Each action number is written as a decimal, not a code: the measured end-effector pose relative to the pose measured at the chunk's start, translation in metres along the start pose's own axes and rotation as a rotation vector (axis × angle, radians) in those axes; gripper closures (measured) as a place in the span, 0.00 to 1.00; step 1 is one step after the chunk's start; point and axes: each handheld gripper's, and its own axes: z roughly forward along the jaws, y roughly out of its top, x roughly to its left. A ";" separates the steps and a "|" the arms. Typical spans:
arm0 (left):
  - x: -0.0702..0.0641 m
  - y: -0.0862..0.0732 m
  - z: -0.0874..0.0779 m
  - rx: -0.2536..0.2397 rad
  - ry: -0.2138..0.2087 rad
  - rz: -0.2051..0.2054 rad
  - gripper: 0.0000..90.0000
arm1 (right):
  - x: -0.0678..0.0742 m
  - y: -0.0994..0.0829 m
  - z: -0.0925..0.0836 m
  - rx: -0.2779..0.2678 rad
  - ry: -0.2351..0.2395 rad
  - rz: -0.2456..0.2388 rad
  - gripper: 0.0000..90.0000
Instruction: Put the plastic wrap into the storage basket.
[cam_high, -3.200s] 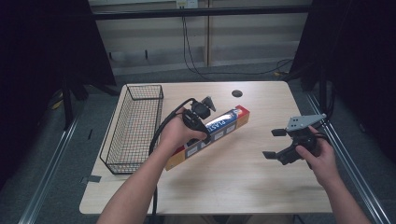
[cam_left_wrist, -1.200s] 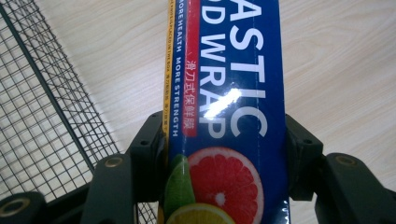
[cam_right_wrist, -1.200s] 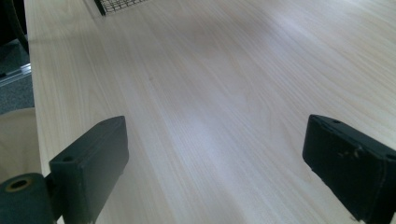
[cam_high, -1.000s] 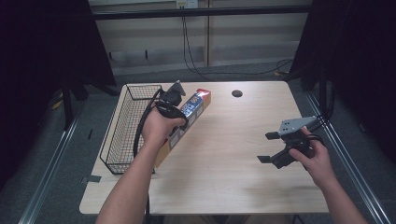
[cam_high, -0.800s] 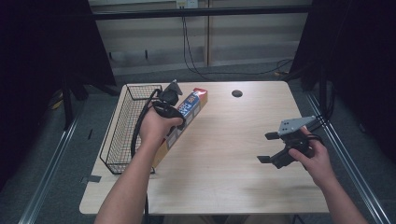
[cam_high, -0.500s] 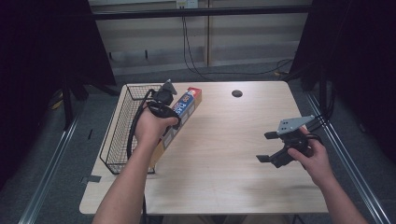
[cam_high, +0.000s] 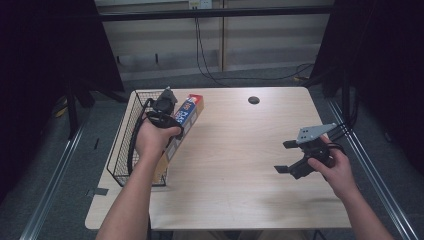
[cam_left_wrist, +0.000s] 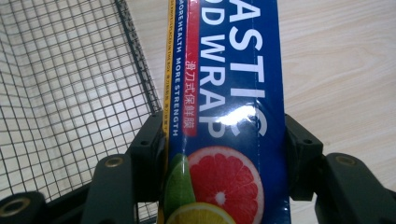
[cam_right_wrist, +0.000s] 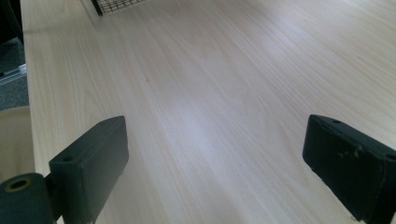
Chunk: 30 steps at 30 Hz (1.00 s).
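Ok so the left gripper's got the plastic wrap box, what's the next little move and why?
Probably carry the plastic wrap box a bit further left over the wire basket before lowering. The left gripper is clamped on the box, which lies along the basket's right rim and over the table, not yet inside.

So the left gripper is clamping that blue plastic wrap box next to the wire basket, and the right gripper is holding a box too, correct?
Not quite. The right gripper holds nothing: the right gripper view shows its jaws wide apart over the bare table. The left gripper does clamp the plastic wrap box beside the wire basket.
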 end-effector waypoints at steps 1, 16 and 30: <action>0.001 -0.001 0.000 0.002 0.009 -0.003 0.49 | 0.000 0.000 0.000 0.000 -0.002 -0.004 0.08; 0.011 -0.004 -0.004 -0.011 0.052 -0.034 0.49 | 0.001 -0.002 0.000 0.006 -0.003 -0.002 0.08; 0.023 -0.006 -0.006 -0.010 0.065 -0.081 0.49 | 0.002 -0.003 -0.001 0.004 -0.011 0.004 0.08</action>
